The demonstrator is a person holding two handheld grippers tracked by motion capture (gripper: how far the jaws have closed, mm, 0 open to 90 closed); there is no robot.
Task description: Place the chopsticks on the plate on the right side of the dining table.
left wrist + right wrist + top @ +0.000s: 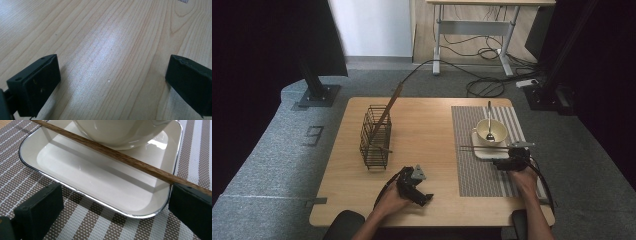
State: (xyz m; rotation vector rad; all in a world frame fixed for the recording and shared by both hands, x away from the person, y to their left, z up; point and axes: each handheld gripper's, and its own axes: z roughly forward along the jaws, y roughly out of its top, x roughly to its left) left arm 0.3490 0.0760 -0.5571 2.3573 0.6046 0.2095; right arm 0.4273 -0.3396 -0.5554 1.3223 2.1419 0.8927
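Chopstick (130,161) laid across tray (32,147) rim, beside bowl (490,131); placing step.
Right gripper (110,202) jaws apart, just beside stick; next, back off cleanly; left gripper (112,82) jaws apart over bare tabletop (105,37).

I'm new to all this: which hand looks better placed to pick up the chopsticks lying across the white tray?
Probably the right. The right gripper sits open at the tray, a chopstick just above one jaw. The left gripper rests over bare table, well away.

Brown chopstick (130,161), white tray (62,162), cream bowl (490,131), brown-and-white striped placemat (477,172).
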